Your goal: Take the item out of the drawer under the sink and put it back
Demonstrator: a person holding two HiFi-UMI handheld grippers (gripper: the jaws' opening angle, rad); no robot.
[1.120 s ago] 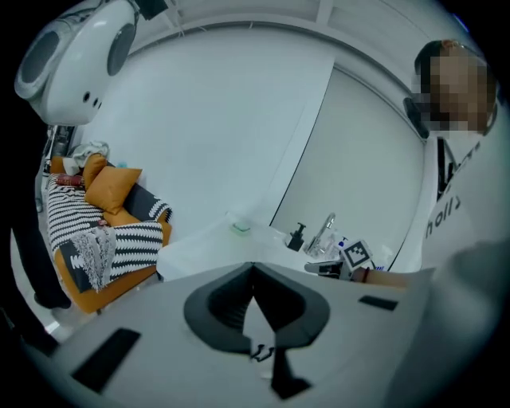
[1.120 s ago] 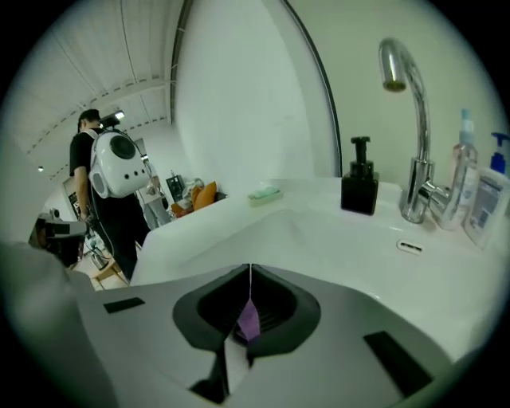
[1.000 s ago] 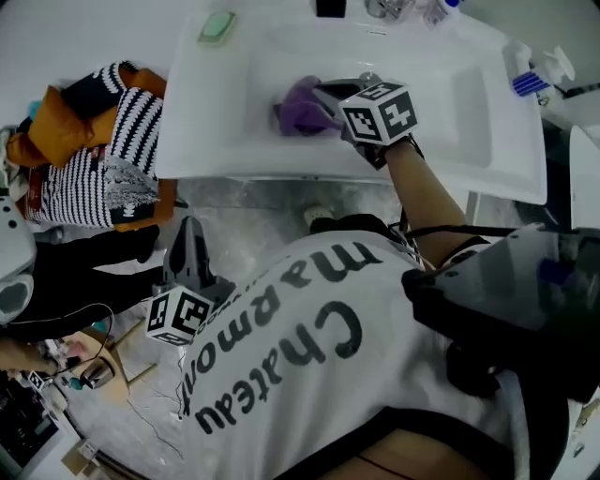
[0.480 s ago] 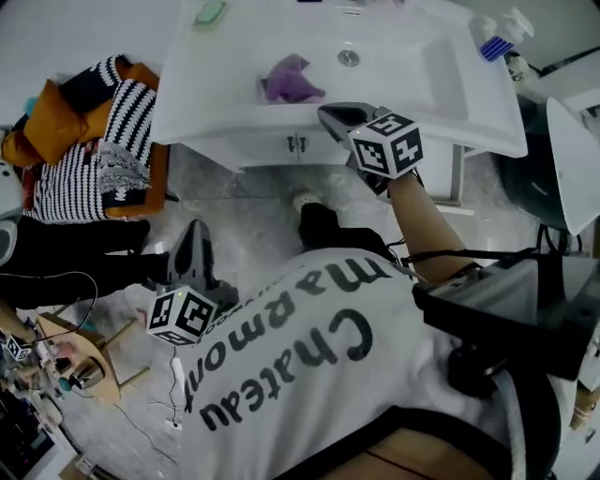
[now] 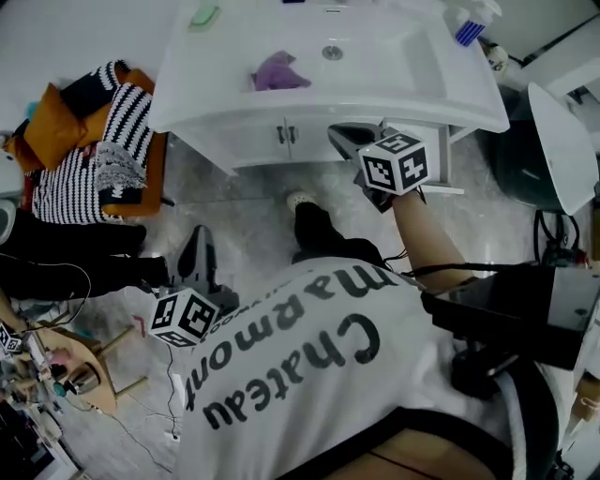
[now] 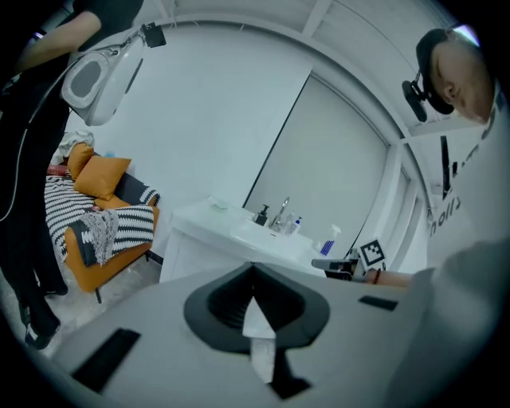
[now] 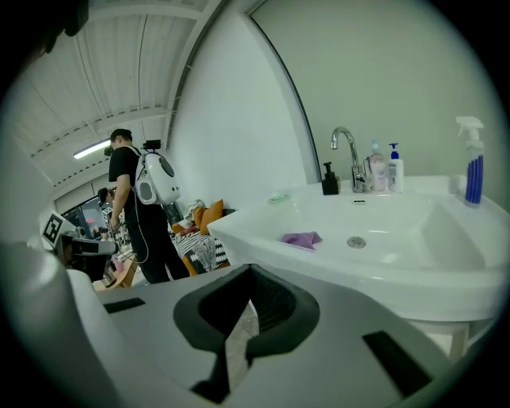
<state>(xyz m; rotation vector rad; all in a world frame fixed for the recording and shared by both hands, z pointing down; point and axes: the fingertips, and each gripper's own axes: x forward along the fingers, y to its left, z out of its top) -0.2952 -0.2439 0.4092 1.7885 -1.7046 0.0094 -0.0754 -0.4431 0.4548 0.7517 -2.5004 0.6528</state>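
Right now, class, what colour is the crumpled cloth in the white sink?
Purple. The crumpled cloth shows best in the head view.

Striped blanket (image 5: 80,183) beside orange cushion (image 5: 52,131)

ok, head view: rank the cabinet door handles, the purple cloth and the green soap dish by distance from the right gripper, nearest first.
1. cabinet door handles: on the cabinet front under the sink, just left of the right gripper.
2. purple cloth: up in the sink basin.
3. green soap dish: far back-left corner of the sink top.
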